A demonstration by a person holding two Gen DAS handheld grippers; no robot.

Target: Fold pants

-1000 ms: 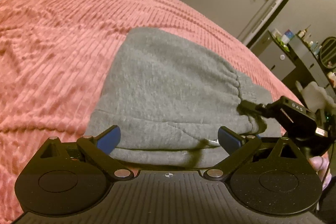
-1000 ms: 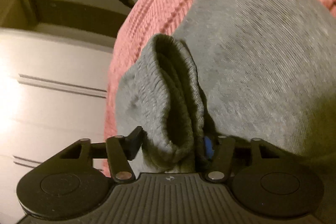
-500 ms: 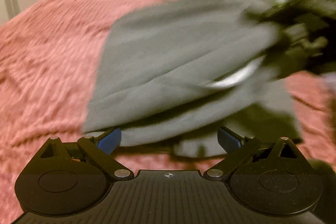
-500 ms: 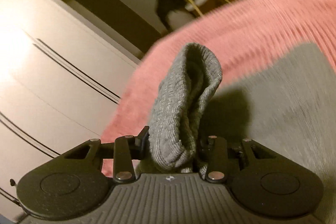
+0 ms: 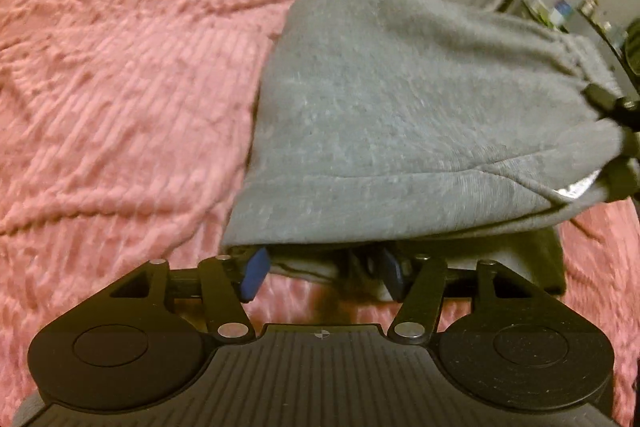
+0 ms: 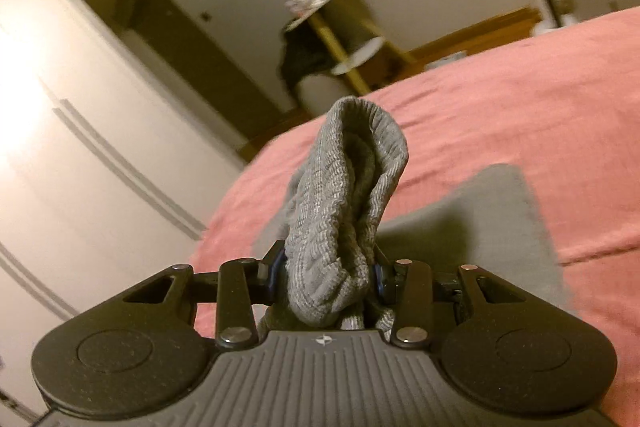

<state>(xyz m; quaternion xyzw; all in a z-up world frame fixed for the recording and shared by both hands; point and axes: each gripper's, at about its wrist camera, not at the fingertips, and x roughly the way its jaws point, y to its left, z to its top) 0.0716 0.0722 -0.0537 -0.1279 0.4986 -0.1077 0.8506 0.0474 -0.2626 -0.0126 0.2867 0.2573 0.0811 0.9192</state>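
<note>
The soft, limp grey pants [image 5: 400, 131] lay on the pink bedspread [image 5: 120, 87], their ribbed band pinched in the right gripper [image 6: 326, 277], best held by thick hems, while the left gripper [image 5: 320, 273] was closing around the lower edge.

1. The pants [image 5: 400, 115] ahead of the jaws are soft, matt grey fleece; their cuff [image 6: 348, 219] between the jaws is ribbed knit.
2. The bedspread [image 5: 120, 87] beneath is pink, ridged plush cloth.

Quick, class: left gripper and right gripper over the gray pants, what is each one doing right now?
Left gripper: jaws closing around the near edge of the gray pants, pads not yet pressing.
Right gripper: clamped on the pants' ribbed cuff, lifted above the pink bedspread.
</note>
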